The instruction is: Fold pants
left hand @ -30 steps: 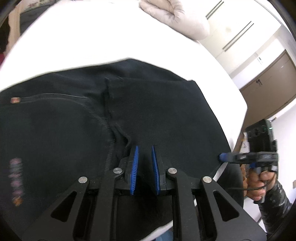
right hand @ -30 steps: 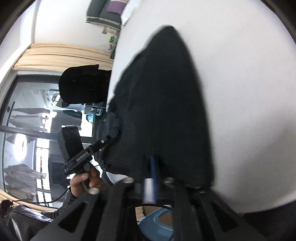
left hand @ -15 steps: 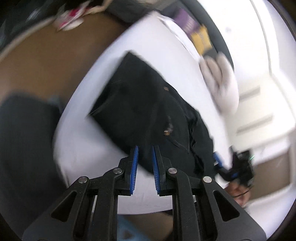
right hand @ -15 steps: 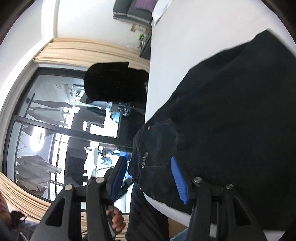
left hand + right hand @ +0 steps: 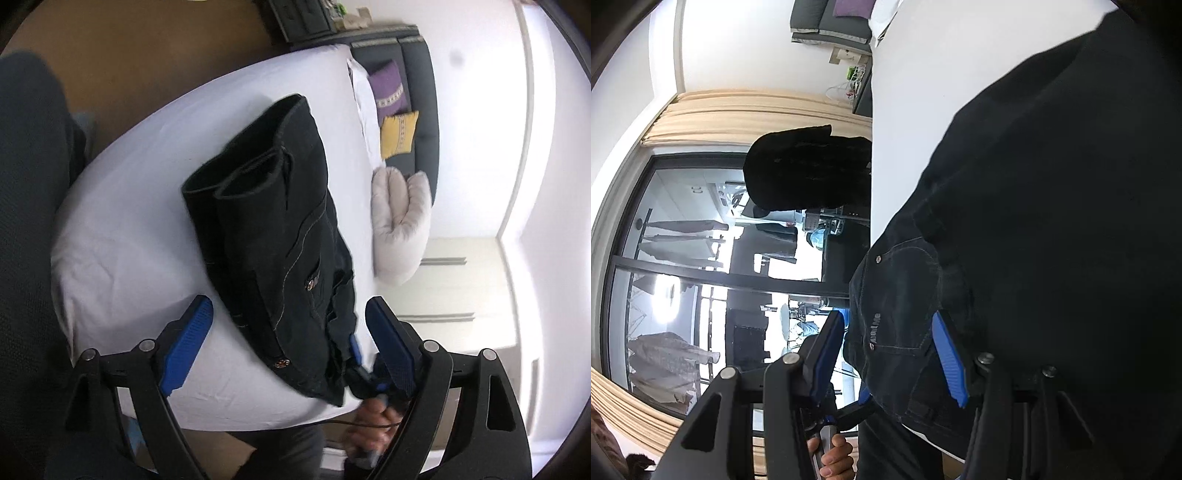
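Observation:
The black pants (image 5: 280, 229) lie folded in a compact stack on the white table (image 5: 147, 206), leg hems toward the far side, waistband near the front edge. My left gripper (image 5: 291, 343) is open, raised above the table's near edge, holding nothing. My right gripper (image 5: 890, 354) is open close over the waistband end of the pants (image 5: 1052, 221); its blue pads (image 5: 947, 356) straddle a pocket area without clamping it. The right gripper also shows in the left wrist view (image 5: 356, 350) at the pants' near corner.
A white puffy pillow (image 5: 400, 221) lies at the table's right side. A dark sofa with purple and yellow cushions (image 5: 397, 110) stands beyond. A black chair back (image 5: 809, 166) stands at the table's far edge, before a large window. Brown floor lies to the left.
My left gripper has opened and pulled back and up from the pants, so the whole folded stack shows. My right gripper has opened and let go of the fabric.

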Demonstrator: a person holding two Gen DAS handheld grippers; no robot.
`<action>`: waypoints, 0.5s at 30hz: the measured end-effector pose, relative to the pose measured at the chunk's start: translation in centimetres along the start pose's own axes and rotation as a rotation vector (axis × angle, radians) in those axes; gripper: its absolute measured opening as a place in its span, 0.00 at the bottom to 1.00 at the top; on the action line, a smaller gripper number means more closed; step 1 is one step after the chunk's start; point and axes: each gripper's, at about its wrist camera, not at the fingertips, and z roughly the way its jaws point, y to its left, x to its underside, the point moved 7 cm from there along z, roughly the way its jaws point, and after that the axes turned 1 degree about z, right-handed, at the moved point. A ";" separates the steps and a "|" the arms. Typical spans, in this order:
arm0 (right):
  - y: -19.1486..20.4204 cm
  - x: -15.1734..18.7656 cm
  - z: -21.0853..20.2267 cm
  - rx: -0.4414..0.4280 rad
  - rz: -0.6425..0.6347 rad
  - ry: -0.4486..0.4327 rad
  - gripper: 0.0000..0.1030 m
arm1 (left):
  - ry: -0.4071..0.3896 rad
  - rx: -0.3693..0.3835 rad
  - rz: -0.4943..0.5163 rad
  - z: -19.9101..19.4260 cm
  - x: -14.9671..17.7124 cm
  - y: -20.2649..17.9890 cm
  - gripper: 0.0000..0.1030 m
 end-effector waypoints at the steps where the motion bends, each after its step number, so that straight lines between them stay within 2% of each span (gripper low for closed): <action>1: -0.1 0.0 -0.1 -0.004 0.002 -0.002 0.52 | 0.001 0.007 -0.011 -0.1 -0.1 0.4 0.82; 8: 0.0 0.1 0.0 -0.005 -0.006 0.006 0.52 | -0.006 0.037 -0.070 1.2 -1.5 1.0 0.80; 10: 0.3 -0.1 0.2 -0.001 -0.010 0.009 0.52 | -0.016 0.034 -0.081 1.6 -2.1 1.2 0.76; 13: 0.5 -0.5 0.7 0.052 -0.022 0.024 0.49 | -0.028 0.031 -0.112 2.0 -2.6 1.7 0.65; 15: 0.7 -0.9 1.3 0.102 -0.038 0.043 0.41 | -0.026 0.024 -0.133 2.2 -2.7 1.9 0.47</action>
